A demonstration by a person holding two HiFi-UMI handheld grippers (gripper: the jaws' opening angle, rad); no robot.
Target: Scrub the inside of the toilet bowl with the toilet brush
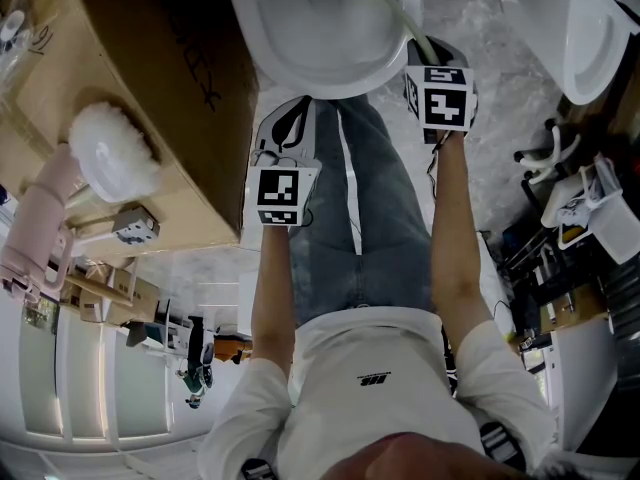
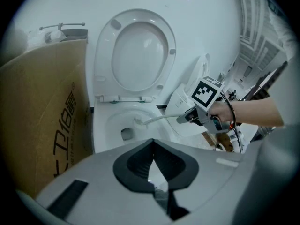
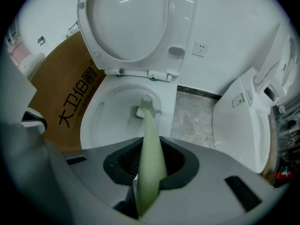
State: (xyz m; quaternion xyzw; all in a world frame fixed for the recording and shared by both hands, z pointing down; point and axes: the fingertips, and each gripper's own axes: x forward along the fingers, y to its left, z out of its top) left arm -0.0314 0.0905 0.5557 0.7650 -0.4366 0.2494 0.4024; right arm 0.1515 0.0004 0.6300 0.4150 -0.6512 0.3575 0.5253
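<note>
Now, with my right claw (image 3: 150, 167) clamped on the toilet brush (image 3: 145, 108) handle, its bristles low inside the toilet bowl (image 3: 90, 121), and my left claw (image 2: 154, 165) closed on nothing, I'd press firmly and sweep slow circles round the wall.

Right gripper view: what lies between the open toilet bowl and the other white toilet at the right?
Bare marbled floor separates the toilet bowl from the other toilet, in the right gripper view.
</note>
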